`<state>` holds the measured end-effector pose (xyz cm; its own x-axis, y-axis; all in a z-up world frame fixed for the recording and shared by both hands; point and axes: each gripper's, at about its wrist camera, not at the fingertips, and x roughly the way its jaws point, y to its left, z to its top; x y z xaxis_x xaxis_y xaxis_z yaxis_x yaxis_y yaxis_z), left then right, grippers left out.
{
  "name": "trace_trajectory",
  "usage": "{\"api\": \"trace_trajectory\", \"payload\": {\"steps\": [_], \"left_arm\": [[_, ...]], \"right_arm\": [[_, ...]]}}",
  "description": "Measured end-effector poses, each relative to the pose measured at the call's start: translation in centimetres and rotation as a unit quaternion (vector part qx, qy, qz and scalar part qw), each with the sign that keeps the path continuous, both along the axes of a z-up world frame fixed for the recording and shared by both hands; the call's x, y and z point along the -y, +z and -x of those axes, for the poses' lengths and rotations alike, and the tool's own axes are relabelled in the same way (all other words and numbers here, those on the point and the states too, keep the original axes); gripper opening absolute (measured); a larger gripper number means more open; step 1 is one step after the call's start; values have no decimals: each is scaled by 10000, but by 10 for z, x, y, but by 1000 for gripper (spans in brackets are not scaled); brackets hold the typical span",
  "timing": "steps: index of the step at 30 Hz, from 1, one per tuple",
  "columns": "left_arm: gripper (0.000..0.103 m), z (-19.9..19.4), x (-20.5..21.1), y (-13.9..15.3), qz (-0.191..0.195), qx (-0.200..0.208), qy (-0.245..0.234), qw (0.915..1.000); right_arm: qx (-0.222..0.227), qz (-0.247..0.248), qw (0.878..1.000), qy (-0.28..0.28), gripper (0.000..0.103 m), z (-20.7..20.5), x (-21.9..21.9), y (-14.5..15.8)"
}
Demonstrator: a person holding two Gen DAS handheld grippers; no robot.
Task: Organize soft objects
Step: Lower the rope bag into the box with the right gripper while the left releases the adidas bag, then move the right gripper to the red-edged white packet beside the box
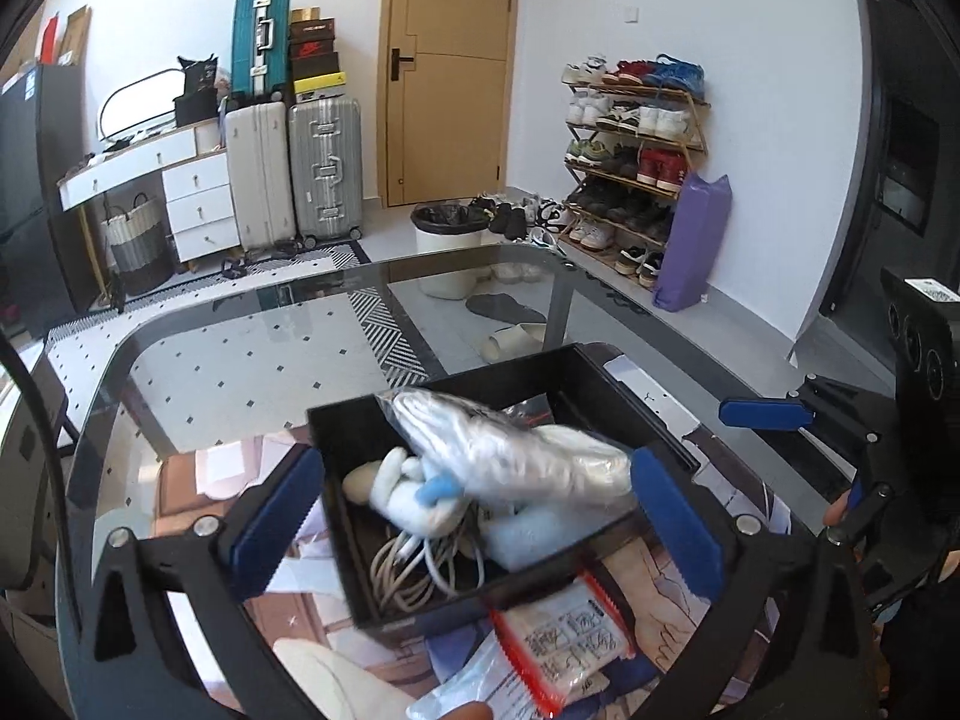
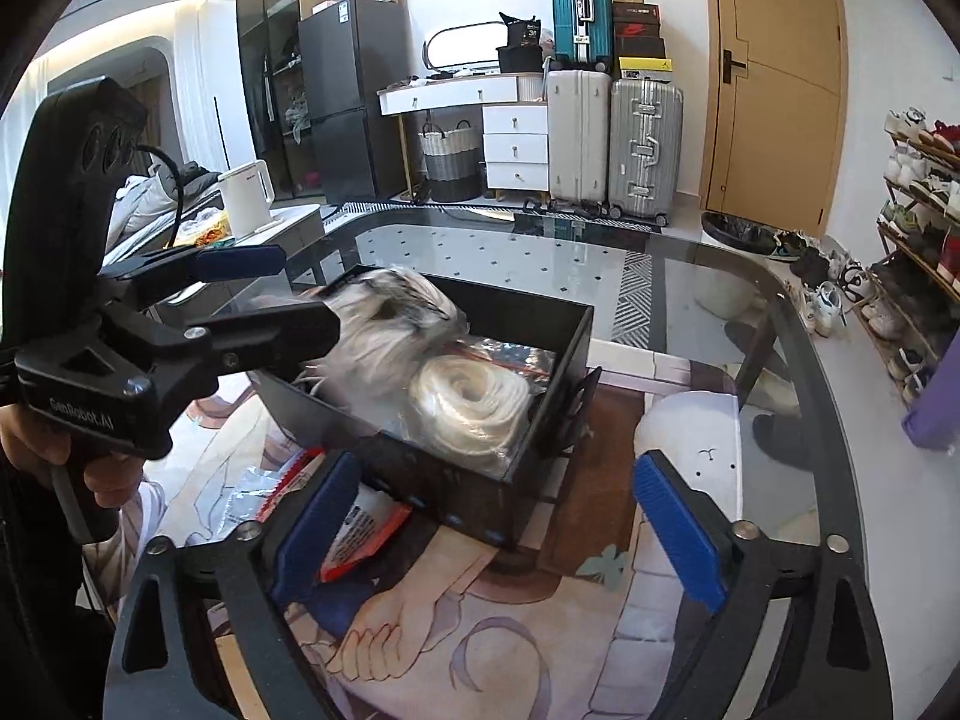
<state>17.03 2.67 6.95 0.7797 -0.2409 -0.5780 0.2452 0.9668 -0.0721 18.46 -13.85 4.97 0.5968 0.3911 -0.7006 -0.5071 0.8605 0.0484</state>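
With both my left hand-held gripper (image 1: 474,516) and right hand-held gripper (image 2: 504,522) spread apart and empty, the bagged soft bundle (image 1: 510,456) lies atop the black box (image 1: 606,372) (blurred, perhaps unsettled) and could slide out onto the desk (image 1: 240,360).

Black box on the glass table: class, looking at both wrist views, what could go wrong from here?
1. The bagged white bundle lies blurred across the black box rim; it may slide out.
2. The box sits crowded, with the rope coil and white cable inside, so further items could spill.
3. The red-edged packet lies outside, close under the left gripper, and could get knocked.
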Motion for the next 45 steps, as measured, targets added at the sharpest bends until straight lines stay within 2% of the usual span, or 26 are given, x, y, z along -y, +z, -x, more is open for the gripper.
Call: {"api": "trace_trajectory", "payload": {"steps": [7,17,25,32,45], "left_arm": [[103,18,-19,-6,124,-75,248,9996],[103,44,-26,-25,-47,-151,436,9989],[103,59,-33,-42,-217,-222,698,9971],[103,67,-45,-54,-70,-347,819,9960],[103,65,-56,-55,20,-433,861,9953]], "right_arm": [[-203,-233,9995,21,102,10,2,-8],[-558,-455,9973,-113,102,12,1,-18],[-839,-552,9949,-9,102,14,-18,-32],[-1176,-640,9910,-10,102,14,-35,-47],[-1375,-656,9883,34,102,11,-66,-59]]}}
